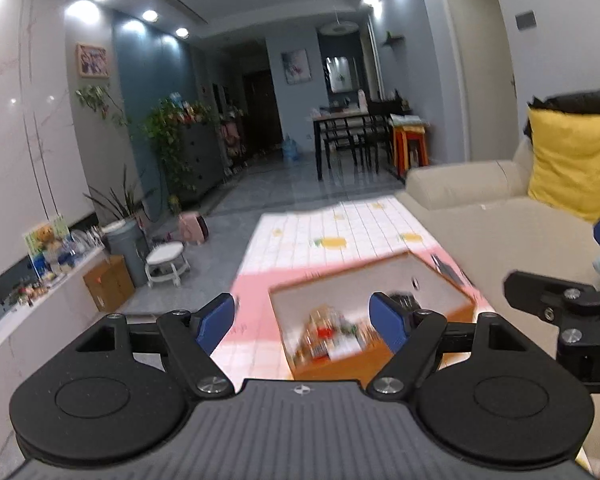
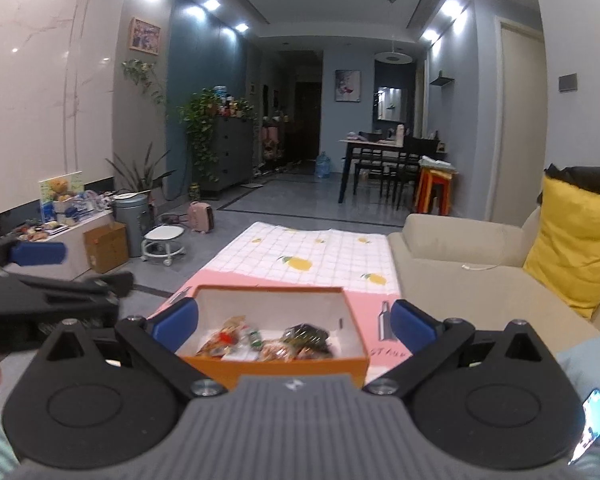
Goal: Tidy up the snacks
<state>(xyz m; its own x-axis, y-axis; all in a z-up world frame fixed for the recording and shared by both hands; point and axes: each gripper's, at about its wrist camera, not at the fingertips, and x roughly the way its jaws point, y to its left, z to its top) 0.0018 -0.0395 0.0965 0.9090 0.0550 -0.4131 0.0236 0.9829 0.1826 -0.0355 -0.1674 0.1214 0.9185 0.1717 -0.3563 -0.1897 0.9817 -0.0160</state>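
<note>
An orange cardboard box [image 2: 284,366] with a white inside stands on a table under a pink and white checked cloth [image 2: 324,256]. Several snack packets [image 2: 260,340] lie in it, one of them dark [image 2: 306,336]. The box shows blurred in the left wrist view [image 1: 456,312] with the snacks [image 1: 332,336] in its near corner. My left gripper [image 1: 304,320] is open and empty above the box's near left side. My right gripper [image 2: 294,322] is open and empty, its blue fingers [image 2: 176,322] on either side of the box.
A beige sofa [image 2: 460,264] with a yellow cushion [image 2: 576,240] runs along the right. A low white cabinet with clutter [image 2: 60,220], a cardboard box [image 2: 106,246], a grey bin [image 2: 132,212] and a white stool [image 2: 164,240] stand on the left. A lit phone [image 2: 596,424] shows bottom right.
</note>
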